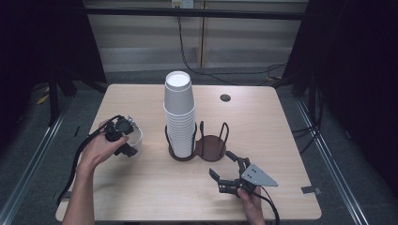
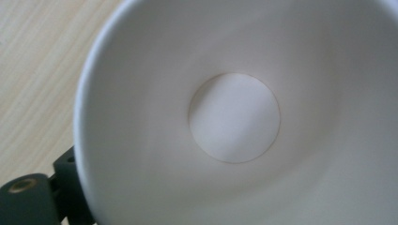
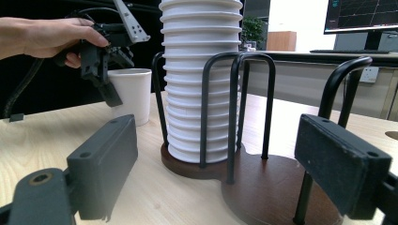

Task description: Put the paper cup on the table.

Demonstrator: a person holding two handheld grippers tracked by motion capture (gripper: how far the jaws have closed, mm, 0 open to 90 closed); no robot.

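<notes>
High view — cup (image 1: 134, 136) near table edge (image 1: 89, 140)

The left gripper (image 1: 127, 140) partly hides the paper cup (image 1: 136, 136); its rim (image 2: 87, 93) runs off-frame

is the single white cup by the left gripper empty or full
Empty. The left gripper view looks straight into the single white cup and shows its bare white bottom; in the right gripper view it stands upright on the table.
</notes>
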